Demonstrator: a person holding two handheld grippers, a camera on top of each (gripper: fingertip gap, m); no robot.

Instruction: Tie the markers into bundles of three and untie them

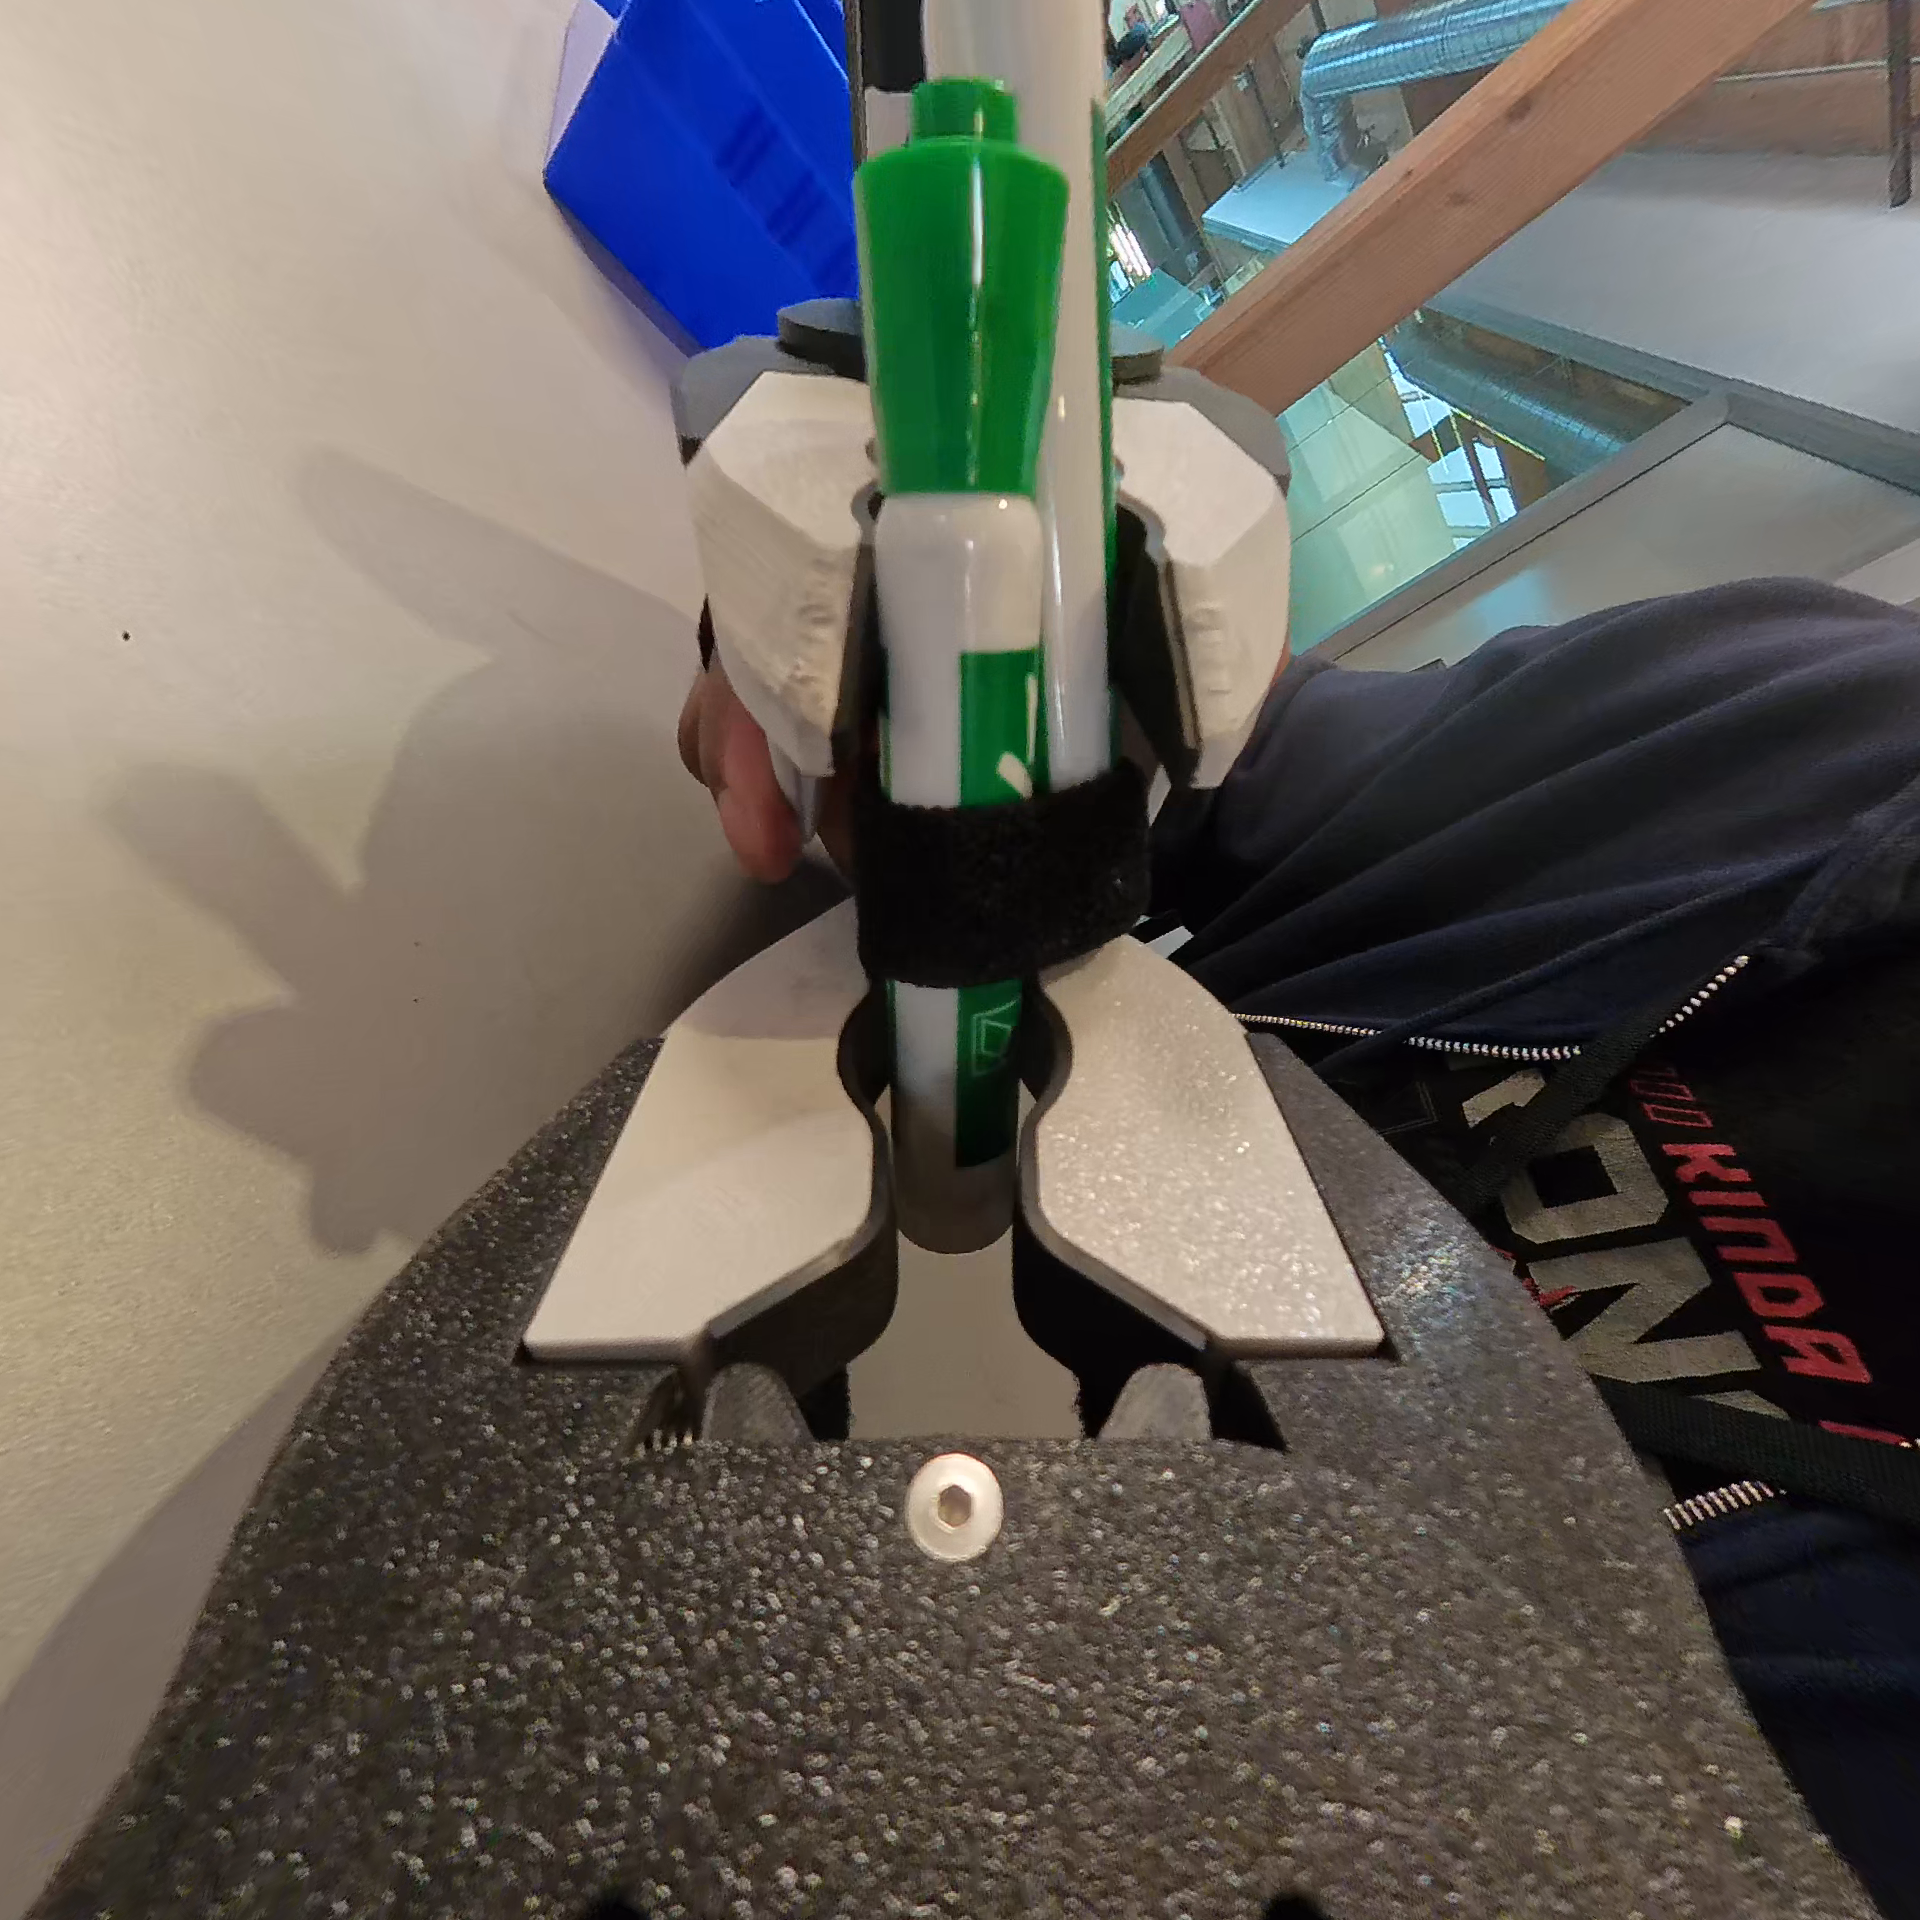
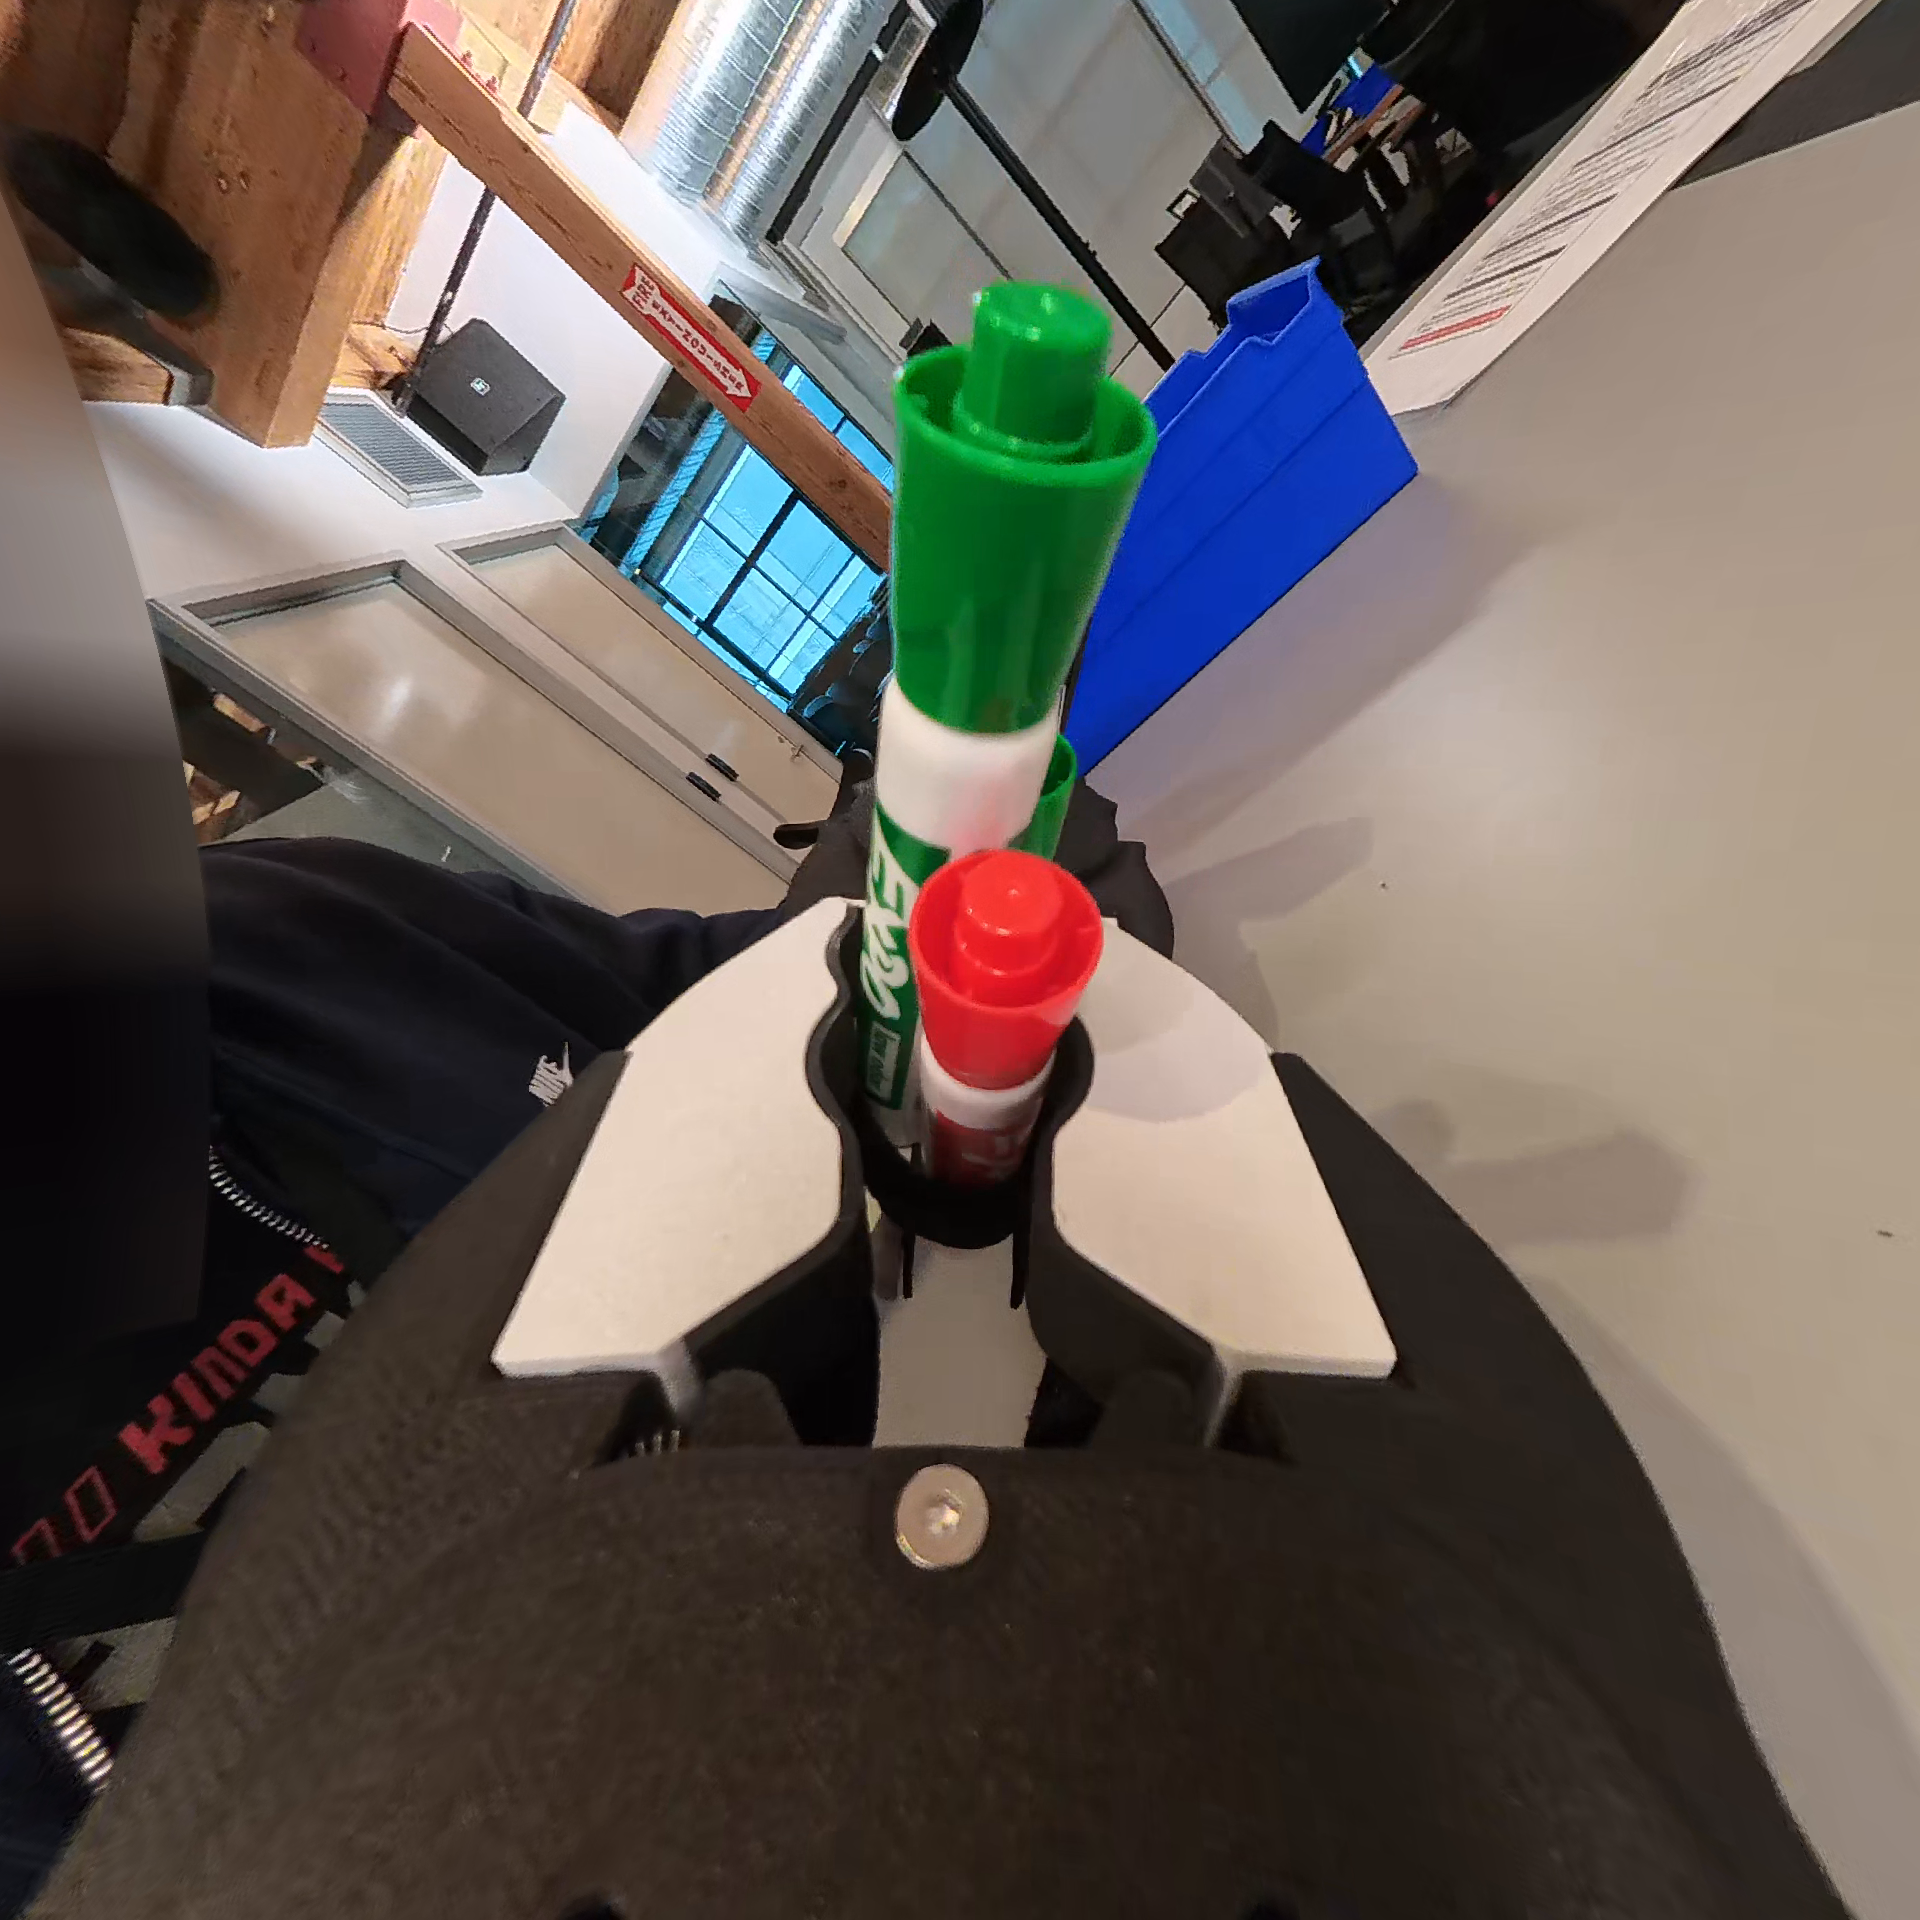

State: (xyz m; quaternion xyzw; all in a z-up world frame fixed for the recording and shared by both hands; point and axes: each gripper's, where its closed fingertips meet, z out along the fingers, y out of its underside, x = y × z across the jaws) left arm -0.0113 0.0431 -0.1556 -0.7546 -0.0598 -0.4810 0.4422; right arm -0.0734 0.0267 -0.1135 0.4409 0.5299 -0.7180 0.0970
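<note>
Between the two grippers, lifted off the grey tabletop (image 2: 1558,831), the marker bundle (image 1: 966,644) is hanging in the air — both sets of fingers are clamping it at once. The left gripper (image 1: 956,1132) is squeezing the tail end of the barrels just below the black hook-and-loop strap (image 1: 997,883), and the right gripper (image 2: 951,1132) is gripping from the other end, with its white fingers (image 1: 769,582) closing on the barrels just past the strap in the left wrist view.

The bundle looks like two green markers plus a red marker (image 2: 992,997). The red one is sitting lower than the tall green marker (image 2: 1003,561), so the ends aren't flush.

Long axis is running straight along both cameras' lines of sight, from one gripper to the other. In the left view the green caps are pointing away from the camera, toward the blue bin (image 1: 707,177). In the right view the visible caps are also pointing away — so the markers probably aren't all facing the same way.

For the step itself, which I'm guessing is working on the strap: keep one gripper firmly pinching the barrels so nothing slides, free the other one and use it to catch the strap's loose end, which I can't spot from here, and pull around the bundle, not along it.
</note>
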